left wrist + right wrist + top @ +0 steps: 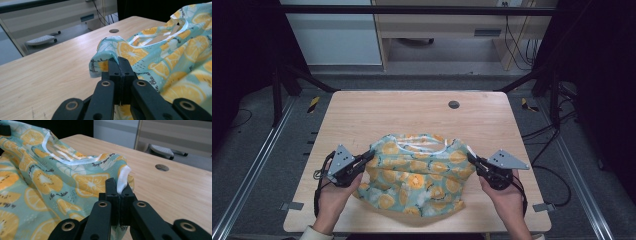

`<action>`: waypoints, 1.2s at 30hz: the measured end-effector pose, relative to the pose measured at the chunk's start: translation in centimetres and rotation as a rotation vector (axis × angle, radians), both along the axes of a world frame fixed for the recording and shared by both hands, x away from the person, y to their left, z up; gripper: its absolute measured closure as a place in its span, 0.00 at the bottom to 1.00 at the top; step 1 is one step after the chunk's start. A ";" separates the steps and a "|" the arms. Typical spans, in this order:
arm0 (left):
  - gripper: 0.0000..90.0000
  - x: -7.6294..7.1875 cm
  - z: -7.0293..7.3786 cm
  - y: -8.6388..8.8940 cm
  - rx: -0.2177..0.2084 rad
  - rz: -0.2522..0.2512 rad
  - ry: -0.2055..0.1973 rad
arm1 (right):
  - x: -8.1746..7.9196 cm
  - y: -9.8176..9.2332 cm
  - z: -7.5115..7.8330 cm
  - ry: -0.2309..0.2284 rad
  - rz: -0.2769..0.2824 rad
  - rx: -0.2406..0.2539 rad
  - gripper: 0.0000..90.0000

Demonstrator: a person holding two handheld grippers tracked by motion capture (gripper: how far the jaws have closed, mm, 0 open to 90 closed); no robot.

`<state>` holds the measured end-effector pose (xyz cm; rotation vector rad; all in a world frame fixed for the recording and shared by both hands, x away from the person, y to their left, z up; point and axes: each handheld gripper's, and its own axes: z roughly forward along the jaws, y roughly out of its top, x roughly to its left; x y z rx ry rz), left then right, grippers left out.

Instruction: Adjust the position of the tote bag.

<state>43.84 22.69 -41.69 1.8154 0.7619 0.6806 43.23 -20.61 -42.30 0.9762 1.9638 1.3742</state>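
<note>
A teal garment (417, 172) printed with orange slices and trimmed in white lies crumpled on the near half of the wooden table (412, 112). My left gripper (371, 156) is shut on the garment's left edge; in the left gripper view the jaws (119, 60) pinch a fold of the fabric (160, 57). My right gripper (470, 158) is shut on the right edge, where its jaws (117, 186) clamp the white-trimmed cloth (50, 180). Both held corners are raised a little off the table.
A round grommet hole (454, 104) sits in the far right part of the tabletop. Beyond the table stand a white cabinet (337, 35) and a desk with cables (517, 45). A dark metal frame (287, 75) surrounds the table.
</note>
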 end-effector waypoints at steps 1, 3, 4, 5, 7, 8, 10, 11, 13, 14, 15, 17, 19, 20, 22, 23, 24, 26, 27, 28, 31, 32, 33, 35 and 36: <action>1.00 -0.2 -0.2 0.0 -0.007 -0.001 0.006 | -0.1 0.0 -0.1 0.004 0.000 0.000 0.98; 1.00 -0.5 -0.5 0.0 -0.018 -0.001 0.019 | -0.5 0.1 -0.2 0.004 -0.002 -0.006 0.98; 1.00 -0.8 -0.7 0.0 -0.014 -0.004 0.028 | -0.6 0.1 -0.2 0.001 -0.003 -0.020 0.98; 1.00 -1.1 -1.0 0.0 -0.016 -0.010 0.039 | -0.9 0.1 -0.5 0.000 -0.004 -0.039 0.98; 1.00 -1.1 -1.1 0.1 -0.025 -0.012 0.044 | -1.0 0.1 -0.6 0.005 -0.002 -0.031 0.98; 1.00 -1.2 -1.2 0.1 -0.037 -0.014 0.050 | -1.1 0.0 -0.7 0.010 -0.001 -0.023 0.98; 1.00 -1.3 -1.2 0.2 -0.040 -0.018 0.060 | -1.2 -0.1 -0.8 0.018 -0.003 -0.007 0.98; 1.00 -1.3 -1.2 0.2 -0.038 -0.020 0.060 | -1.3 -0.1 -0.8 0.019 -0.001 -0.005 0.98; 1.00 -1.5 -1.2 0.5 -0.059 -0.023 0.070 | -1.4 -0.1 -0.8 0.023 0.007 0.005 0.98; 1.00 -1.6 -1.1 0.6 -0.066 -0.026 0.070 | -1.5 -0.1 -0.8 0.026 0.008 0.010 0.98; 1.00 -1.9 -1.1 0.7 -0.065 -0.028 0.068 | -1.7 -0.1 -0.8 0.023 0.011 0.009 0.98; 1.00 -2.0 -1.1 0.8 -0.076 -0.026 0.071 | -1.8 0.0 -0.7 0.015 0.010 0.015 0.98; 1.00 -2.1 -1.1 0.9 -0.077 -0.026 0.071 | -1.9 0.0 -0.4 0.008 0.015 0.018 0.98; 1.00 -2.1 -1.0 1.0 -0.082 -0.028 0.067 | -2.0 0.0 -0.4 0.005 0.017 0.020 0.98; 1.00 -2.1 -0.9 1.0 -0.085 -0.028 0.067 | -2.0 0.0 -0.4 0.001 0.019 0.022 0.98; 1.00 -2.2 -0.9 1.1 -0.090 -0.027 0.066 | -2.0 0.0 -0.3 -0.001 0.021 0.028 0.98; 1.00 -2.2 -0.9 1.1 -0.096 -0.027 0.066 | -2.0 0.0 -0.3 -0.001 0.021 0.028 0.98; 1.00 -2.3 -0.8 1.3 -0.099 -0.026 0.063 | -2.1 0.1 -0.2 -0.007 0.024 0.025 0.98; 1.00 -2.5 -0.8 1.3 -0.108 -0.025 0.061 | -2.2 0.1 -0.1 -0.012 0.026 0.027 0.98; 1.00 -2.8 -0.5 1.5 -0.117 -0.029 0.054 | -2.5 0.1 0.3 -0.028 0.033 0.030 0.98; 1.00 -3.4 -0.3 1.7 -0.131 -0.041 0.050 | -3.1 0.0 0.6 -0.043 0.041 0.038 0.98; 1.00 -4.1 -0.2 1.9 -0.149 -0.053 0.042 | -3.9 -0.1 0.8 -0.056 0.052 0.053 0.98; 1.00 -4.1 -0.2 1.9 -0.149 -0.053 0.042 | -3.9 -0.1 0.8 -0.056 0.052 0.053 0.98; 1.00 -4.9 -0.2 2.1 -0.144 -0.065 0.039 | -5.1 -0.1 0.6 -0.064 0.065 0.041 0.98; 1.00 -5.3 -0.2 2.1 -0.141 -0.076 0.040 | -5.4 -0.1 0.5 -0.060 0.070 0.031 0.98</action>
